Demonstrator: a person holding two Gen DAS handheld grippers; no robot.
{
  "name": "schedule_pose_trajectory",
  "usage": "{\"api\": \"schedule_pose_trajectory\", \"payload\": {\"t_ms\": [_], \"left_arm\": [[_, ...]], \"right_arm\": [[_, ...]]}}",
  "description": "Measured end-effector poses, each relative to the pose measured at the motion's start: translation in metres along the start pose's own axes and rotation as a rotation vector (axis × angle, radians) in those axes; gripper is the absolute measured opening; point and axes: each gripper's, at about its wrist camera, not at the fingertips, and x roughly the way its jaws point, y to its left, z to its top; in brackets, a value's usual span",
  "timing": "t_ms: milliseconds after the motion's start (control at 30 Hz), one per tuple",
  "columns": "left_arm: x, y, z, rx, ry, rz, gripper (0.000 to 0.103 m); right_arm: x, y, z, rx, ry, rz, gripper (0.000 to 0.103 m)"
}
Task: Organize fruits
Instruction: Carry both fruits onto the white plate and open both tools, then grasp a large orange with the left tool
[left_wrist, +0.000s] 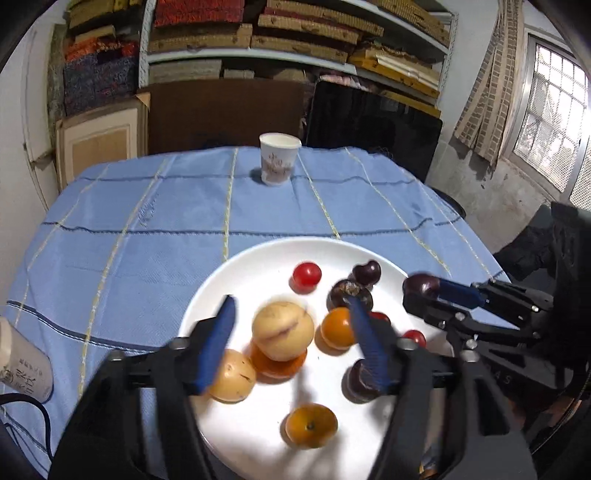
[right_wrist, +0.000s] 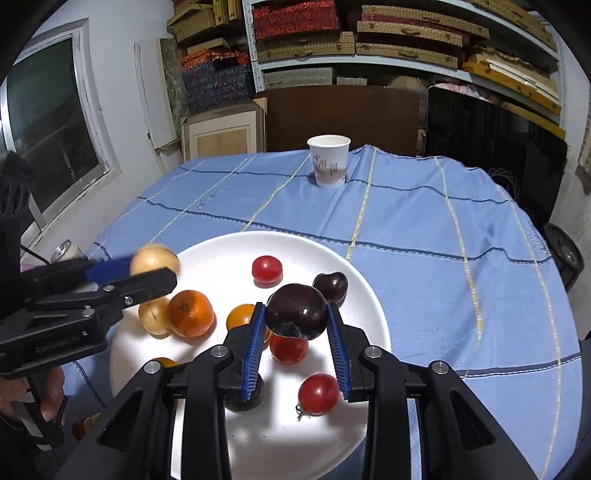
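A white plate (left_wrist: 236, 280) (right_wrist: 221, 254) on the blue cloth holds red tomatoes (left_wrist: 307, 276), orange fruits (left_wrist: 311, 425), pale yellow fruits (left_wrist: 232, 376) and dark purple fruits (left_wrist: 366, 272). My left gripper (left_wrist: 291, 317) (right_wrist: 147, 267) holds a pale yellow fruit (left_wrist: 283, 329) (right_wrist: 154, 259) above the plate's left part; a gap shows beside each finger in the wrist view. My right gripper (right_wrist: 295, 317) (left_wrist: 421, 291) is shut on a dark purple fruit (right_wrist: 296, 311) (left_wrist: 421, 285) and holds it above the plate's right part.
A paper cup (left_wrist: 278, 158) (right_wrist: 328, 160) stands upright at the table's far side. A white bottle (left_wrist: 22, 369) lies at the table's left edge. Shelves with stacked boxes, cardboard and a dark panel stand behind the table.
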Motion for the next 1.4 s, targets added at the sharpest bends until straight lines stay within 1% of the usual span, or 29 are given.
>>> {"api": "schedule_pose_trajectory", "payload": {"t_ms": [33, 133, 167, 267, 333, 367, 400, 433, 567, 700, 833, 933, 1067, 1200, 1233, 1267, 1300, 1333, 1367, 1400], "left_arm": [[-0.005, 0.0, 0.0, -0.003, -0.028, 0.014, 0.077], [-0.018, 0.0, -0.003, -0.016, -0.039, 0.006, 0.077], [-0.023, 0.001, -0.004, -0.021, -0.042, 0.001, 0.077], [-0.046, 0.001, -0.016, -0.021, -0.047, -0.003, 0.077], [-0.064, 0.001, -0.028, -0.009, -0.05, 0.006, 0.079], [-0.071, 0.001, -0.035, -0.007, -0.049, 0.006, 0.08], [-0.082, 0.002, -0.046, -0.008, -0.048, 0.001, 0.085], [-0.09, 0.002, -0.055, -0.007, -0.046, -0.001, 0.087], [-0.118, 0.002, -0.102, 0.02, -0.018, 0.008, 0.087], [-0.128, 0.0, -0.147, 0.022, 0.037, -0.001, 0.087], [-0.13, -0.015, -0.187, 0.048, 0.071, -0.024, 0.087], [-0.129, -0.027, -0.202, 0.08, 0.078, -0.028, 0.087], [-0.126, -0.042, -0.212, 0.089, 0.091, -0.032, 0.087], [-0.114, -0.054, -0.215, 0.111, 0.113, -0.005, 0.087], [-0.111, -0.054, -0.215, 0.105, 0.123, -0.008, 0.085], [-0.108, -0.055, -0.216, 0.1, 0.131, -0.008, 0.082], [-0.105, -0.054, -0.215, 0.095, 0.141, -0.008, 0.068], [-0.103, -0.053, -0.215, 0.09, 0.152, -0.015, 0.051], [-0.1, -0.052, -0.215, 0.084, 0.161, -0.036, 0.046], [-0.101, -0.053, -0.216, 0.083, 0.153, -0.042, 0.045]], "right_arm": [[-0.002, 0.0, -0.002, -0.003, -0.006, -0.006, 0.034], [-0.01, 0.001, -0.006, 0.0, -0.02, -0.005, 0.035], [-0.015, 0.002, -0.008, -0.001, -0.026, -0.004, 0.039], [-0.036, 0.008, -0.014, -0.018, -0.05, -0.003, 0.043], [-0.055, 0.012, -0.023, -0.026, -0.063, 0.003, 0.045], [-0.062, 0.013, -0.027, -0.027, -0.066, 0.007, 0.048], [-0.071, 0.016, -0.035, -0.025, -0.067, 0.013, 0.05], [-0.08, 0.019, -0.045, -0.021, -0.066, 0.021, 0.052], [-0.108, 0.029, -0.089, 0.006, -0.051, 0.067, 0.053], [-0.12, 0.035, -0.131, 0.056, -0.049, 0.101, 0.053], [-0.114, 0.034, -0.166, 0.12, -0.011, 0.117, 0.053], [-0.108, 0.035, -0.181, 0.133, 0.004, 0.107, 0.053], [-0.111, 0.04, -0.186, 0.107, -0.009, 0.101, 0.053], [-0.111, 0.044, -0.187, 0.094, -0.009, 0.082, 0.053], [-0.111, 0.043, -0.188, 0.096, -0.007, 0.09, 0.054], [-0.111, 0.042, -0.187, 0.097, -0.005, 0.094, 0.054], [-0.111, 0.042, -0.187, 0.098, -0.004, 0.096, 0.054], [-0.111, 0.043, -0.188, 0.098, -0.005, 0.098, 0.054], [-0.111, 0.042, -0.188, 0.098, -0.004, 0.102, 0.054], [-0.112, 0.042, -0.188, 0.1, -0.004, 0.103, 0.054]]}}
